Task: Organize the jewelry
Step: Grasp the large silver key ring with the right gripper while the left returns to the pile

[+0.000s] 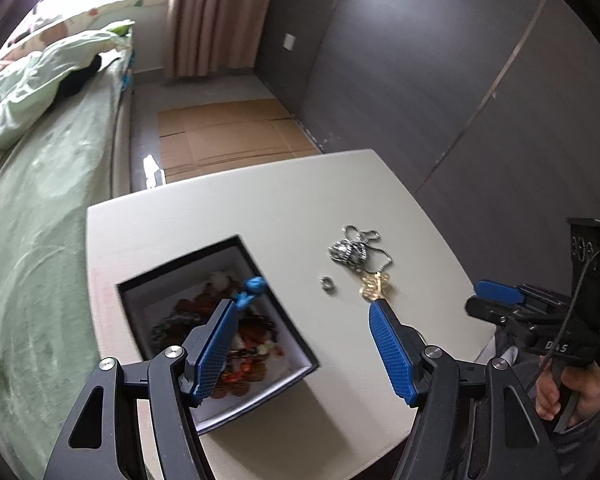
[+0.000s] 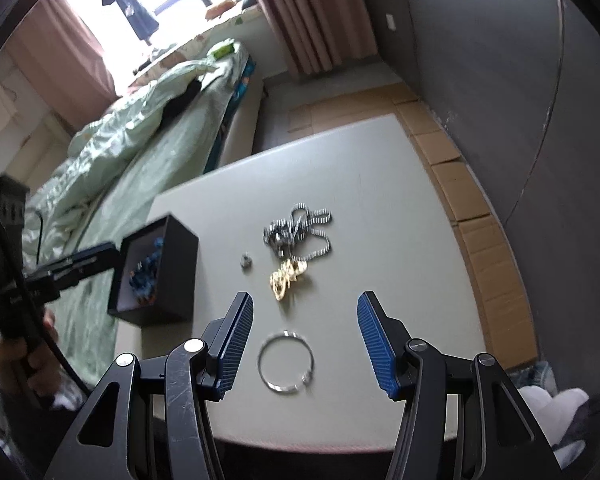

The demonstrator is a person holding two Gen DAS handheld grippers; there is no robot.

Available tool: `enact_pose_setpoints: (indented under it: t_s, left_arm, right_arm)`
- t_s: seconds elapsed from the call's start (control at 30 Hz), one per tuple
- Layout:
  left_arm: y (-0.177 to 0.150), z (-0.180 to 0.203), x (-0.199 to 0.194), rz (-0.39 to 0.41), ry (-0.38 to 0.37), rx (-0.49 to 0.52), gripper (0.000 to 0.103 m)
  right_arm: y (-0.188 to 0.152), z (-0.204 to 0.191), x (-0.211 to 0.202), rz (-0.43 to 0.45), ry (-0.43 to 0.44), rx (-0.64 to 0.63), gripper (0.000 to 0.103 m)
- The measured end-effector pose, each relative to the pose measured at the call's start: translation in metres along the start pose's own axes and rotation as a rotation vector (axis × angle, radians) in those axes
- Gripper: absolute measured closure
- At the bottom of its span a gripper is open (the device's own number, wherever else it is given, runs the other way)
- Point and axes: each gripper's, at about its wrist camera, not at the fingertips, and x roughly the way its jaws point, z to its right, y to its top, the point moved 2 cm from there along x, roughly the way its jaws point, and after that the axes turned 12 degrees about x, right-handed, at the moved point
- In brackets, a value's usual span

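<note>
On the pale counter (image 2: 380,184) beside the bed, our left claw (image 1: 300,308) hangs spread over the box (image 1: 268,384), so we should lower our spread right claw (image 2: 305,304) squarely astride the bangle (image 2: 286,362).

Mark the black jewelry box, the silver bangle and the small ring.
black jewelry box (image 2: 180,276): right wrist view, on its dark outer side wall.
silver bangle (image 2: 266,376): right wrist view, on the left arc of the hoop.
small ring (image 1: 327,283): left wrist view, on the ring's band.
</note>
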Motion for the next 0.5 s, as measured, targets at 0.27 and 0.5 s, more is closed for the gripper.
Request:
enact_pose_setpoints:
  t_s: [0.27,0.5]
  left_arm:
    - [-0.008,0.025,0.001,-0.022,0.020,0.102,0.034]
    - [-0.026,0.034,-0.002,-0.030,0.054,0.156,0.016]
  right_arm:
    - [-0.018,-0.001,0.011,-0.071,-0.016,-0.123,0.046]
    - [-0.038,-0.015,0.026,-0.107,-0.068,-0.254,0.029]
